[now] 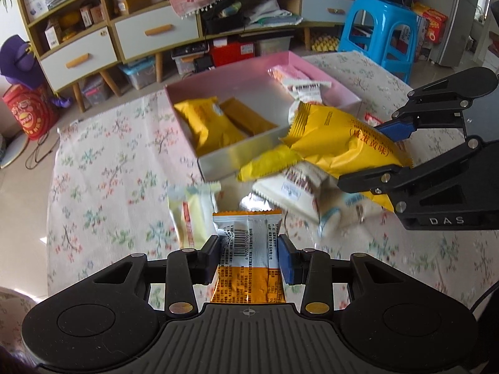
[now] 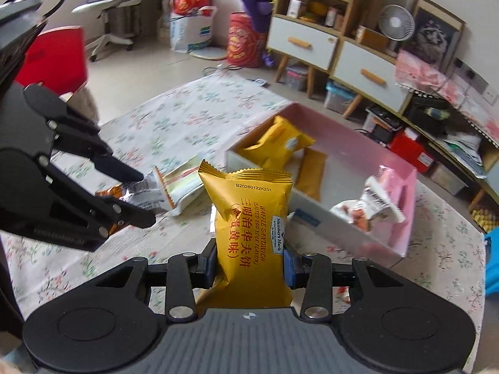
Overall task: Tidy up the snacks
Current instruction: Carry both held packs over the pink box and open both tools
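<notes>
My left gripper [image 1: 249, 244] is shut on a silver and orange snack packet [image 1: 248, 243] held above the floral tablecloth. My right gripper [image 2: 251, 263] is shut on a yellow waffle sandwich packet [image 2: 252, 224]; it also shows in the left wrist view [image 1: 343, 137], just right of the box. The pink box [image 1: 218, 162] lies open ahead with two yellow packets [image 1: 207, 121] at its left end and white-red packets [image 1: 299, 84] at its right end. The box also shows in the right wrist view [image 2: 402, 218].
Loose packets lie on the table by the box: a pale yellow one [image 1: 195, 215], a white one [image 1: 293, 191] and a yellow one [image 1: 268, 163]. A blue stool [image 1: 380, 31] and a shelf cabinet [image 1: 124, 40] stand beyond the table.
</notes>
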Demonstrator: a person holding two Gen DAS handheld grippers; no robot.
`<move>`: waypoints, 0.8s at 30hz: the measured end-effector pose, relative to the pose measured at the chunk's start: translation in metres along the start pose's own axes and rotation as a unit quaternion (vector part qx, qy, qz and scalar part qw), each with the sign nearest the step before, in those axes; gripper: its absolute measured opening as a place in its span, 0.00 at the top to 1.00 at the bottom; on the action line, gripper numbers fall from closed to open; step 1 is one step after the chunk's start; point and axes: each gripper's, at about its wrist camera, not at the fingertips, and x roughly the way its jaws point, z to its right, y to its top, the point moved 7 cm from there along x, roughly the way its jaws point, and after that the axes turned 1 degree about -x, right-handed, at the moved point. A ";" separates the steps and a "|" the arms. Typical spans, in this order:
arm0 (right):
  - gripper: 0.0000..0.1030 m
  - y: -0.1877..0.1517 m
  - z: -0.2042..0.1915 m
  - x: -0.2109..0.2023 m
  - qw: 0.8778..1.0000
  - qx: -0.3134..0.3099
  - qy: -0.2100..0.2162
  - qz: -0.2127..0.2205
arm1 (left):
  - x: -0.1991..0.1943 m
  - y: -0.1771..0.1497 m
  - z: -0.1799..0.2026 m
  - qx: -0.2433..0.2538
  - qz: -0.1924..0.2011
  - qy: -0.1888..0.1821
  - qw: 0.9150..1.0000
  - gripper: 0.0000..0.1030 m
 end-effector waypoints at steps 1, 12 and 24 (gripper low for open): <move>0.73 0.001 0.004 0.000 1.000 0.006 -0.004 0.001 | 0.001 0.003 0.001 0.000 0.002 0.002 1.000 0.64; 0.73 0.013 0.054 0.009 0.996 0.075 -0.050 -0.004 | 0.016 0.041 0.002 -0.032 0.020 0.020 0.999 0.64; 0.73 0.025 0.100 0.027 0.985 0.158 -0.072 0.000 | 0.040 0.086 -0.013 -0.103 0.051 0.032 0.993 0.64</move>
